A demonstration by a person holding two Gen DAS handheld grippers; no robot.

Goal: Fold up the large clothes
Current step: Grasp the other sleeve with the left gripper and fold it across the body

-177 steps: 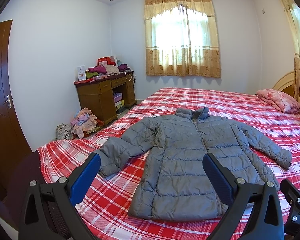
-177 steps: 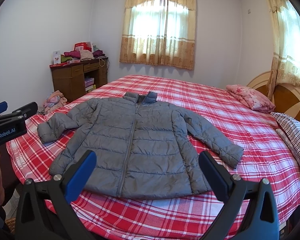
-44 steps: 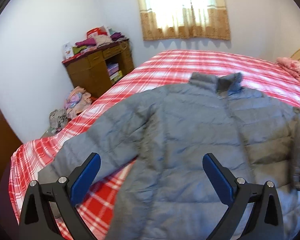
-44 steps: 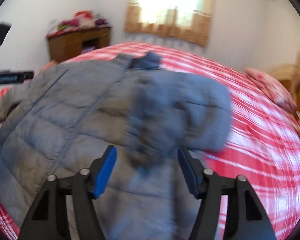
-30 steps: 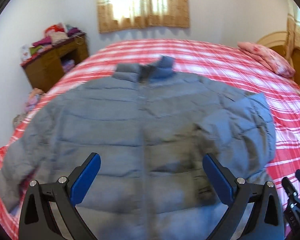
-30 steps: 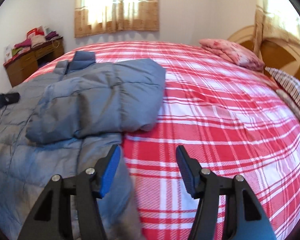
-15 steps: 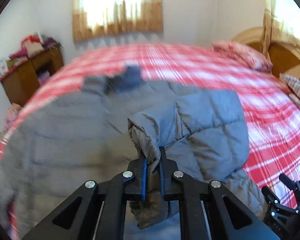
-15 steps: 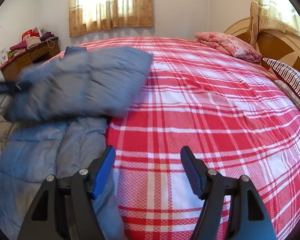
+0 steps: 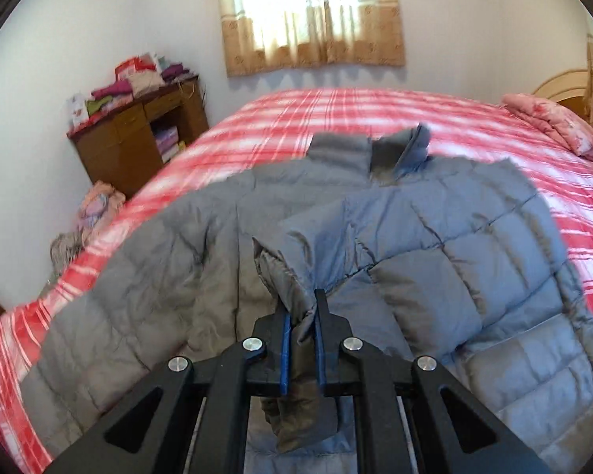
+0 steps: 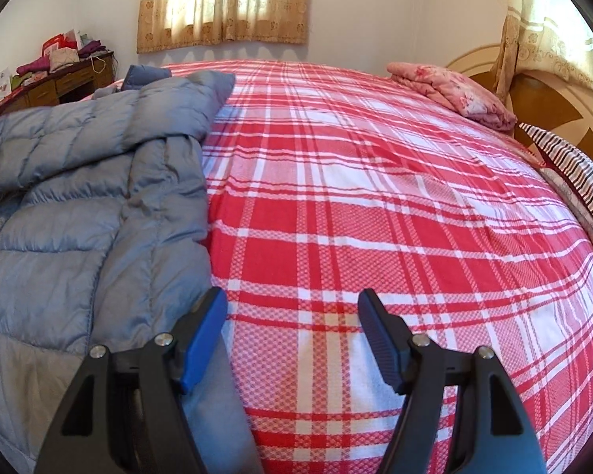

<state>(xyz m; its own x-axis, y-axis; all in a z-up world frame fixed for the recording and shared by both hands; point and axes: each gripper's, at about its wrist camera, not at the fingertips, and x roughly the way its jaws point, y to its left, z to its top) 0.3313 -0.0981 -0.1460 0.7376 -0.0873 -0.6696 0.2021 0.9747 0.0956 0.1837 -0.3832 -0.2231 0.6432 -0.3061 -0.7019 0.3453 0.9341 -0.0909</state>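
Observation:
A grey quilted puffer jacket (image 9: 146, 288) lies front up on the red plaid bed, collar toward the window. Its right sleeve (image 9: 446, 245) is folded across the chest. My left gripper (image 9: 301, 308) is shut on the cuff of that sleeve and holds it over the middle of the jacket. In the right wrist view the jacket (image 10: 79, 205) fills the left side, and my right gripper (image 10: 292, 331) is open and empty, low over the bed beside the jacket's right edge.
The red plaid bed (image 10: 375, 197) stretches right of the jacket. A pink folded quilt (image 10: 450, 87) and a striped pillow (image 10: 573, 170) lie by the wooden headboard. A brown desk (image 9: 134, 138) piled with clothes stands left of the bed, more clothes on the floor below.
My left gripper, shut on the sleeve cuff, has carried it a little further left across the jacket. My right gripper stays open beside the jacket's edge.

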